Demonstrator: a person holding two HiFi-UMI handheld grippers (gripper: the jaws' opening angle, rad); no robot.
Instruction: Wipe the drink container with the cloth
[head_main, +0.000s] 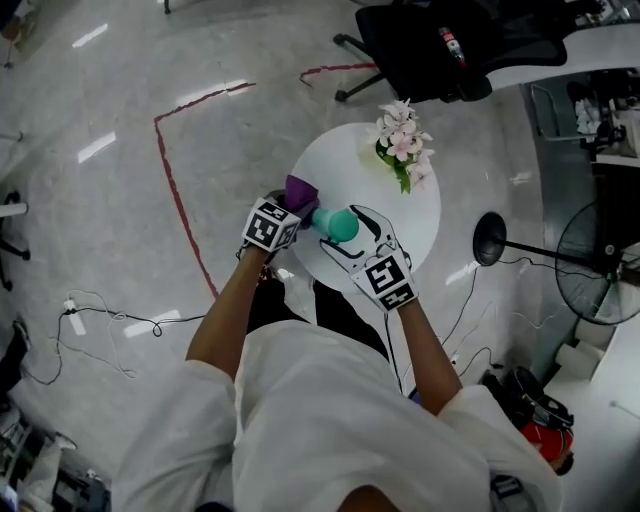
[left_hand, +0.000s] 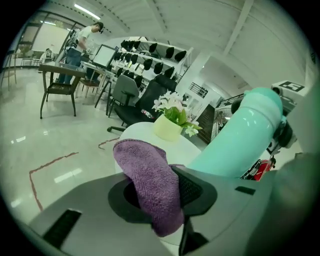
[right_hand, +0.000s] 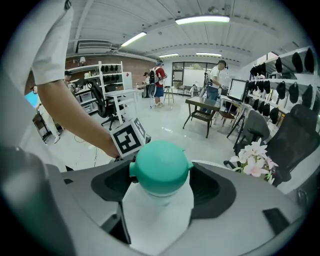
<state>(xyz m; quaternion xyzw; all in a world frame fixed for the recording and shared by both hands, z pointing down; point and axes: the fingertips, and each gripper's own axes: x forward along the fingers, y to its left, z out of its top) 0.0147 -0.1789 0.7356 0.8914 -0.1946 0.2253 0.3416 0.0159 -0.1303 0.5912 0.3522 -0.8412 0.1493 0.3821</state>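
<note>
From above: one round white tabletop (head_main: 340, 170) with one pot of flowers (head_main: 403, 137), and two tools over its near edge. The left tool (head_main: 296, 208) pinches one purple cloth (head_main: 300, 189); the right tool (head_main: 346, 233), spread wide, clamps one teal drink container (head_main: 336, 224) just beside the cloth. Only the left gripper view shows the container's long body; only the right gripper view shows its domed cap end-on.

Teal-capped drink container (right_hand: 161, 172), clamped between fingers (right_hand: 216, 192) — flowers (right_hand: 252, 161) at right
</note>
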